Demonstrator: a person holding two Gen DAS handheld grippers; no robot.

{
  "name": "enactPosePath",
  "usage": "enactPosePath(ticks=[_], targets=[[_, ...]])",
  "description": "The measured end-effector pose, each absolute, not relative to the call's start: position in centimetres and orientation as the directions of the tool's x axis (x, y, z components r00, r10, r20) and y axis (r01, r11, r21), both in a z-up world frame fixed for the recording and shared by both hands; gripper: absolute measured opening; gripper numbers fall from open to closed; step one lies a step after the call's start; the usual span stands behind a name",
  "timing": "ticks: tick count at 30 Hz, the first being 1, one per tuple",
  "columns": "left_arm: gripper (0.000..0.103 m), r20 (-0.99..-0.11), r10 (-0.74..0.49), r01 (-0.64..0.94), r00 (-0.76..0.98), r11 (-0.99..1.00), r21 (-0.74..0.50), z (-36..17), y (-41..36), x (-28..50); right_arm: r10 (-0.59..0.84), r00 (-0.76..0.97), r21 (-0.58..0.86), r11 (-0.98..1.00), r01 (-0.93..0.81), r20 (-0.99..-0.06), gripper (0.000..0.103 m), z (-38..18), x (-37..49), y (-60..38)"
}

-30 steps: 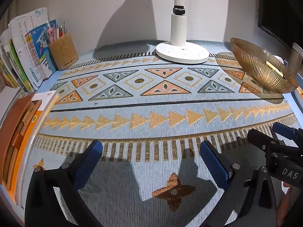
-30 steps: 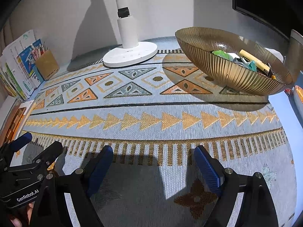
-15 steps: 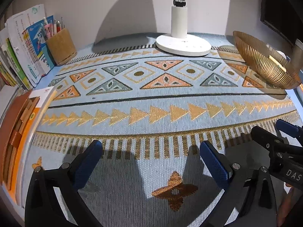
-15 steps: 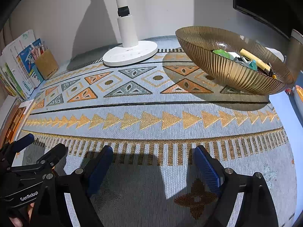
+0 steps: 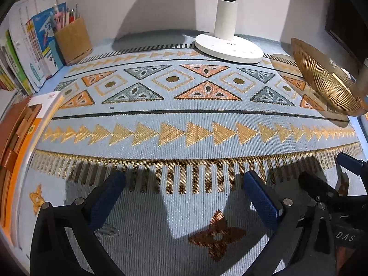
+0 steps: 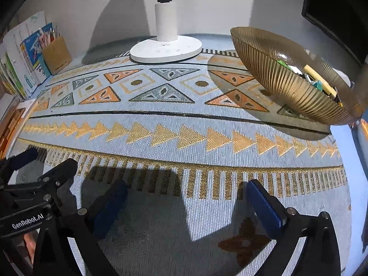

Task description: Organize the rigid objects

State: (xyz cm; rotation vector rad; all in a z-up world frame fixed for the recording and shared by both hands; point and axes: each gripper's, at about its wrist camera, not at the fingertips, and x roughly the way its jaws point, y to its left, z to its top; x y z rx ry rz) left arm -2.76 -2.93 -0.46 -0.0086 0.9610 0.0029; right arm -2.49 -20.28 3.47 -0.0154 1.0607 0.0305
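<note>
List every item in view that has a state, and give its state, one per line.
left gripper: open, nothing between its fingers
right gripper: jaws opening, nothing between them
gold bowl: upright on the mat, holding small items
pen holder: upright, filled with pens
lamp base: standing on the mat
books: standing on edge against the wall

A pale blue woven mat (image 5: 184, 124) covers the worktop, patterned with rows of gold triangles, orange and grey triangles, gold-outlined diamonds with dark ovals, a black line and a gold fringe band. On the mat, the lamp base (image 6: 166, 48) is white, the ribbed bowl (image 6: 287, 85) gold. Beside the mat, the pen holder (image 5: 73, 39) is tan. Both claws carry blue pads (image 5: 260, 200) on black frames.
</note>
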Motion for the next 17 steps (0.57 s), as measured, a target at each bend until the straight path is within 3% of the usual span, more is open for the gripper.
enactPosePath(ticks=[17], targets=[[0.103, -0.817, -0.015, 0.006, 0.576, 1.0, -0.014, -0.53, -2.78, -2.51, 0.019, 0.514, 0.001, 0.999, -0.035, -0.857, 0.103, 3.45, -3.12, -20.47]])
